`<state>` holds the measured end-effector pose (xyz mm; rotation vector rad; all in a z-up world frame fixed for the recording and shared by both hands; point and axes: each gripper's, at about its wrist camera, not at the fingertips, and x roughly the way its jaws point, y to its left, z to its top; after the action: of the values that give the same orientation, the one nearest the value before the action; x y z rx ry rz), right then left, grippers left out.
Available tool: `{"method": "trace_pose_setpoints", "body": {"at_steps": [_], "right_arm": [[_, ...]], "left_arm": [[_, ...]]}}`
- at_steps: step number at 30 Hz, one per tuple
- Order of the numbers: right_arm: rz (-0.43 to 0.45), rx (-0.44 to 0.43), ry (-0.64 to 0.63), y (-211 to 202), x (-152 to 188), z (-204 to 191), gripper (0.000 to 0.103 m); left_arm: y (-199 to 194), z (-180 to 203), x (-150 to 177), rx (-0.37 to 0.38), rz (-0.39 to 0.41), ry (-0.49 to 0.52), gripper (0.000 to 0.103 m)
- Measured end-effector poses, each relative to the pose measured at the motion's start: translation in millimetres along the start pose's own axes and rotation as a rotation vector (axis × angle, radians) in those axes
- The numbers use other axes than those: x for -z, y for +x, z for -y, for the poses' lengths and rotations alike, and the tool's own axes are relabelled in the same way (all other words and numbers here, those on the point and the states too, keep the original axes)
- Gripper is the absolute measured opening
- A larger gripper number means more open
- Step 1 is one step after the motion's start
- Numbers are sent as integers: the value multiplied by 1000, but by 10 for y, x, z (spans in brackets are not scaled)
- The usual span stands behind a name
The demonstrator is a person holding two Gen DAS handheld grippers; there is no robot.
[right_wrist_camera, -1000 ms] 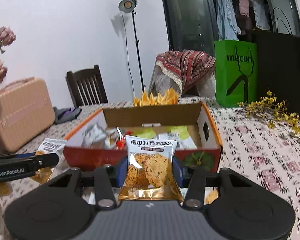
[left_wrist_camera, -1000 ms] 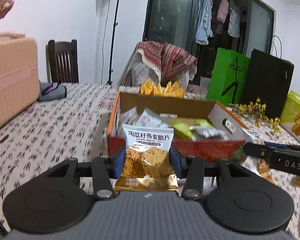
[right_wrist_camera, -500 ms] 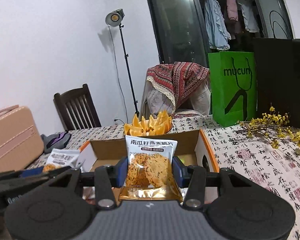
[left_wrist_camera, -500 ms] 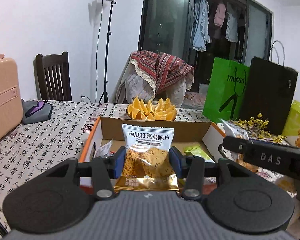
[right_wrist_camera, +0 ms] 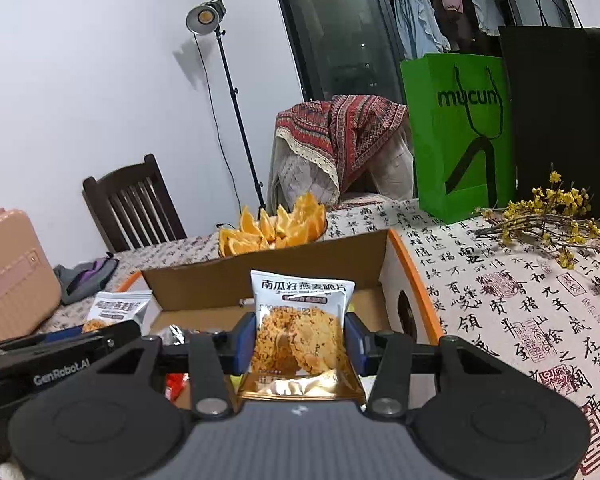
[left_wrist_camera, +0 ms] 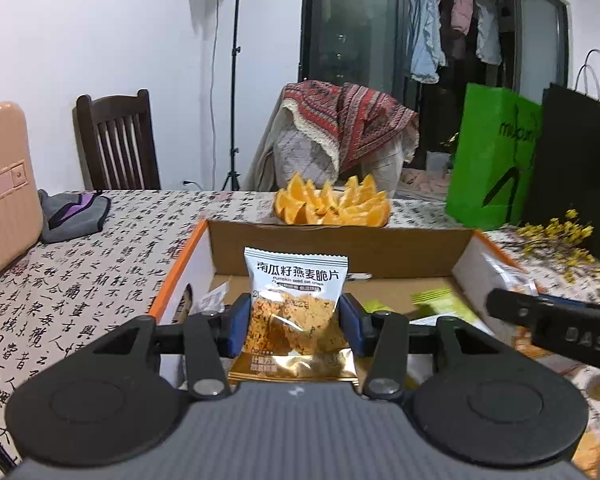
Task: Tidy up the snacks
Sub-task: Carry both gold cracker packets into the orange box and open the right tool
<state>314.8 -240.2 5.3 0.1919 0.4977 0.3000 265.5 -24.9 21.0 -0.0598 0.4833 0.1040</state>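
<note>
My left gripper point(left_wrist_camera: 294, 326) is shut on a white-and-gold oat crisp packet point(left_wrist_camera: 296, 312), held upright over the near part of an open cardboard box point(left_wrist_camera: 340, 248) with orange edges. My right gripper point(right_wrist_camera: 300, 338) is shut on a second, matching crisp packet point(right_wrist_camera: 302, 328) over the same box point(right_wrist_camera: 268, 272). Several loose snack packets lie on the box floor; green ones point(left_wrist_camera: 444, 304) show in the left wrist view. In the right wrist view the left gripper's body point(right_wrist_camera: 60, 356) and its packet point(right_wrist_camera: 116, 310) appear at the left. The right gripper's arm point(left_wrist_camera: 556, 330) crosses the left wrist view at right.
A bowl of orange wedges point(left_wrist_camera: 332, 206) stands just behind the box. A pink suitcase point(left_wrist_camera: 4, 184) and a grey pouch point(left_wrist_camera: 72, 212) lie at the left. A green bag point(right_wrist_camera: 460, 136), a black bag point(right_wrist_camera: 560, 120) and yellow flower sprigs point(right_wrist_camera: 548, 220) are at the right. A chair point(left_wrist_camera: 116, 140) stands behind the table.
Both grippers have moved forward over the box with their packets still held; the box's front wall has passed below the view and its far wall is now close.
</note>
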Motion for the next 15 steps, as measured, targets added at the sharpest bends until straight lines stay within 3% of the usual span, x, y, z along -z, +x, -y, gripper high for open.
{"method": "trace_pose_setpoints", "body": {"at_steps": [12,14,15], "right_arm": [[-10,9,-41,29,95,-31,50],[-5,11,-40,21,94,-29,56],[-1,8,-37,12,94,-26,67]], "left_arm": [[2,-101,67,11,31,-18,50],[-41,-119,57,16,55,-29,65],[-68,-128,54,17,67,-37,73]]}}
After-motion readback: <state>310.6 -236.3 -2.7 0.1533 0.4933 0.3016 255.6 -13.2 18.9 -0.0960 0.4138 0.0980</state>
